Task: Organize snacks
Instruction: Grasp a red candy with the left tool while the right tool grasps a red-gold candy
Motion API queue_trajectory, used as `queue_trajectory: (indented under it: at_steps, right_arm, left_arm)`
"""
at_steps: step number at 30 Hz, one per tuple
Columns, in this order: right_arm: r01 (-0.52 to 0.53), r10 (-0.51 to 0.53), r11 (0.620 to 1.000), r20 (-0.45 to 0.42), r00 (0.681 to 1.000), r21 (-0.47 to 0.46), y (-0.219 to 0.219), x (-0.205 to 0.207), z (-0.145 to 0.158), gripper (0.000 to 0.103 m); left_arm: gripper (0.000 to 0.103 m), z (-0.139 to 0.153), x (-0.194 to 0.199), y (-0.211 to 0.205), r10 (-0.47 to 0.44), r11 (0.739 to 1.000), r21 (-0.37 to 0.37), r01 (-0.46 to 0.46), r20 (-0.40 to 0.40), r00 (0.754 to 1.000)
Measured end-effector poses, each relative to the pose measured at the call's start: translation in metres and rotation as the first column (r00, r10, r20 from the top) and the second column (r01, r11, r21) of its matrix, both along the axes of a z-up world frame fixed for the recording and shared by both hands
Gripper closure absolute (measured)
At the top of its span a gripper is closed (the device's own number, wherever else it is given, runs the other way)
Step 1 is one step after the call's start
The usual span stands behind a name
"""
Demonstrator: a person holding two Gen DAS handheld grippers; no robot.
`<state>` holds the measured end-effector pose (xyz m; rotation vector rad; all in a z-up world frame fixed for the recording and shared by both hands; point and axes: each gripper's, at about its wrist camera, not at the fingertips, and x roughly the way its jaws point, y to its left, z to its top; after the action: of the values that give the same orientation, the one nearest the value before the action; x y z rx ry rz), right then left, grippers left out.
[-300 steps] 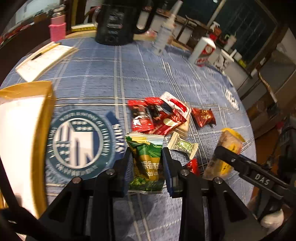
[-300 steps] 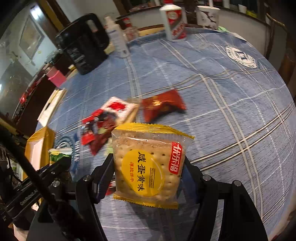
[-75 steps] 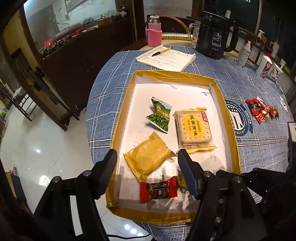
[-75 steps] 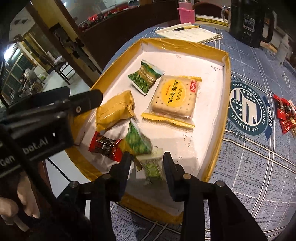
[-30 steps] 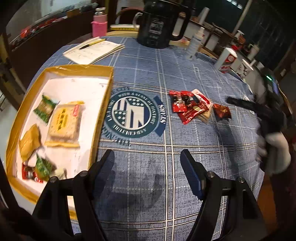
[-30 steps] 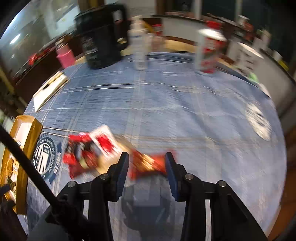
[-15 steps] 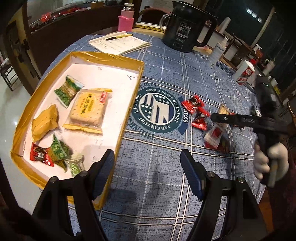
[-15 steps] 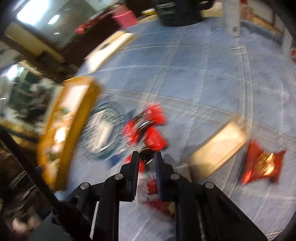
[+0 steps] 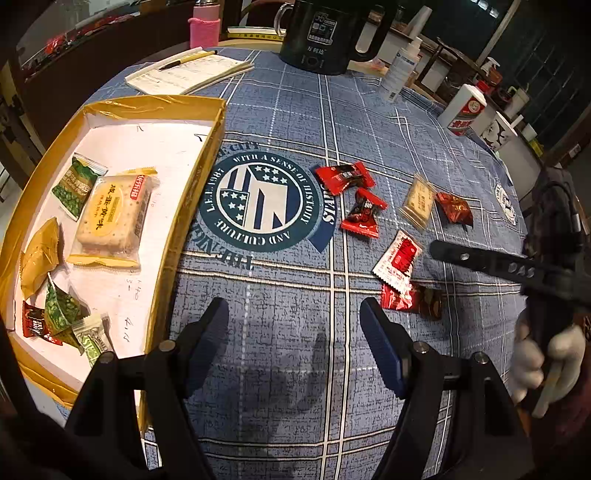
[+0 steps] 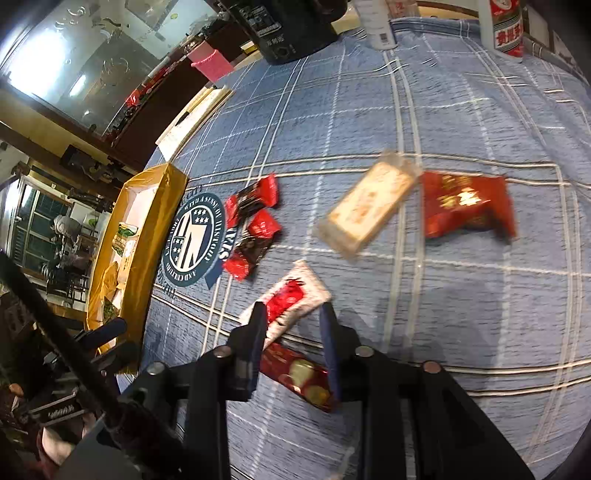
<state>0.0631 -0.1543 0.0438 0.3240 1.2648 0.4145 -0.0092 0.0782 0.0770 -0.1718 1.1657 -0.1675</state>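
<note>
A yellow-rimmed tray at the left holds a yellow cracker pack, green pea packs and other snacks. Loose snacks lie on the blue cloth: two red candies, a white-and-red sachet, a red flat pack, a clear cracker pack and a red foil pack. My left gripper is open and empty above bare cloth. My right gripper is open, its jaws standing over the white-and-red sachet and the red flat pack.
A black kettle, a notepad with pen, a pink bottle, a white spray bottle and a red-and-white canister stand along the table's far side. The table edge curves close at the right.
The right gripper has opened and let the white-and-red sachet go; it now lies on the cloth by the red flat pack. The snack pile is spread apart. The left gripper has barely moved.
</note>
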Motion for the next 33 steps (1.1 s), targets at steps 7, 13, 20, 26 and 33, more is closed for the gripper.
queue_trajectory:
  at_steps: [7,13,20,26,33]
  right_arm:
    - [0.005,0.009,0.981,0.068,0.998,-0.196,0.045,0.003,-0.003,0.066]
    - [0.024,0.015,0.944,0.116,0.993,-0.328,0.059,-0.006,-0.007,0.07]
    - [0.091,-0.071,0.966,0.087,0.994,-0.243,0.028,-0.016,-0.006,0.101]
    - [0.166,-0.156,0.976,0.073,0.985,-0.142,0.002,-0.033,-0.003,0.101]
    - [0.23,-0.224,0.97,0.089,0.971,-0.072,-0.012,-0.052,0.009,0.097]
  left_arm:
    - [0.029,0.006,0.003,0.003,-0.002,0.999,0.048,0.001,0.028,1.0]
    - [0.029,0.003,0.028,-0.001,-0.048,0.998,0.032,0.047,0.041,0.998]
    - [0.034,-0.014,0.07,-0.025,-0.193,0.976,-0.093,0.195,0.031,0.981]
    - [0.034,-0.033,0.102,-0.065,-0.33,0.943,-0.032,0.33,0.023,0.944]
    - [0.077,-0.049,0.11,-0.096,-0.449,0.892,0.056,0.448,0.015,0.893]
